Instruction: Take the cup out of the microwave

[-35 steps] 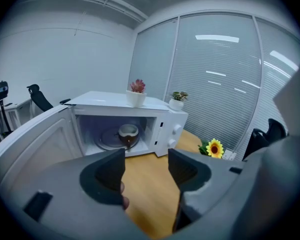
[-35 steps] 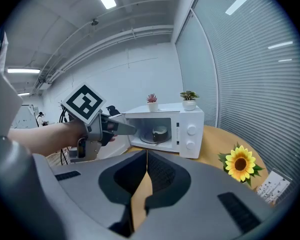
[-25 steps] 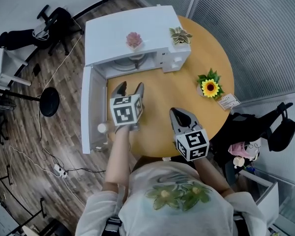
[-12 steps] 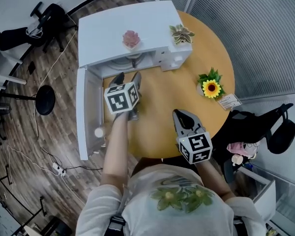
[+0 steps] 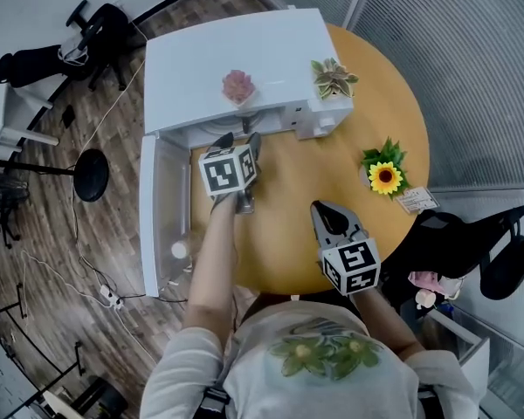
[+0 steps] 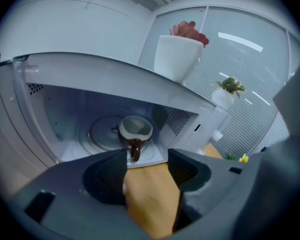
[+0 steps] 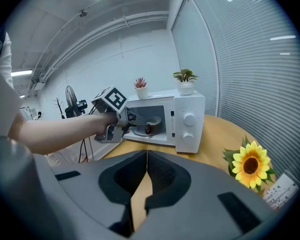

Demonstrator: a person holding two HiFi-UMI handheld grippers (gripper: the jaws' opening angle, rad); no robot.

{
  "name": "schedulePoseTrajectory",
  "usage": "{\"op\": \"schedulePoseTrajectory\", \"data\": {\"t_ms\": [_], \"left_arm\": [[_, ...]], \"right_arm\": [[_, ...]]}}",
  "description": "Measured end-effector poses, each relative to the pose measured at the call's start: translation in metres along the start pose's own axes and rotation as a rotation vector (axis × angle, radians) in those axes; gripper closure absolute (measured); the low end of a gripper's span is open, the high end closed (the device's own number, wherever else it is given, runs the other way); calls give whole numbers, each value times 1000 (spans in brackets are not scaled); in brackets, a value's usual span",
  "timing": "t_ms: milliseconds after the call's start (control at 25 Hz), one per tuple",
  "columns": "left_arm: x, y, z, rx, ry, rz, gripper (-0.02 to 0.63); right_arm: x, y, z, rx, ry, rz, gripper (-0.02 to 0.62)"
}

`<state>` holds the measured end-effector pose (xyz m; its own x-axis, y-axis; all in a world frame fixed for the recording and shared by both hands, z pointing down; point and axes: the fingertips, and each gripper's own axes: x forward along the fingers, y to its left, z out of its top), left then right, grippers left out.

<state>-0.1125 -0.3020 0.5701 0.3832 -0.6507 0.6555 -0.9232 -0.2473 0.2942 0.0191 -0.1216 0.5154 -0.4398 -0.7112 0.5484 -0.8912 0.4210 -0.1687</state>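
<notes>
In the left gripper view a brown cup (image 6: 135,129) stands upright on the glass turntable (image 6: 102,132) inside the white microwave (image 5: 236,59); its handle points toward me. My left gripper (image 6: 147,154) is open, its jaws just outside the cavity's front edge, a short way from the cup. From overhead the left gripper (image 5: 241,142) reaches the microwave's opening. My right gripper (image 7: 146,151) is shut and holds nothing; it hovers over the table, back from the microwave, also seen as the right gripper (image 5: 329,209) in the head view. The cup (image 7: 151,127) shows small in the right gripper view.
The microwave door (image 5: 162,221) is swung open at the left, past the edge of the round wooden table (image 5: 288,243). A pink plant (image 5: 237,84) and a green plant (image 5: 334,75) stand on the microwave. A sunflower (image 5: 384,176) and a card (image 5: 417,201) sit at the right.
My left gripper has moved forward across the table to the microwave's opening. The right gripper has stayed about where it was, still shut.
</notes>
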Motion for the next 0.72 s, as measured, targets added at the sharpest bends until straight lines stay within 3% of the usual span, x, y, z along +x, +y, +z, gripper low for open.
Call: {"op": "schedulePoseTrajectory", "data": {"t_ms": [720], "left_arm": [[59, 20, 1, 1, 96, 75, 371]], "right_arm": [[20, -23, 9, 6, 18, 18, 578]]}}
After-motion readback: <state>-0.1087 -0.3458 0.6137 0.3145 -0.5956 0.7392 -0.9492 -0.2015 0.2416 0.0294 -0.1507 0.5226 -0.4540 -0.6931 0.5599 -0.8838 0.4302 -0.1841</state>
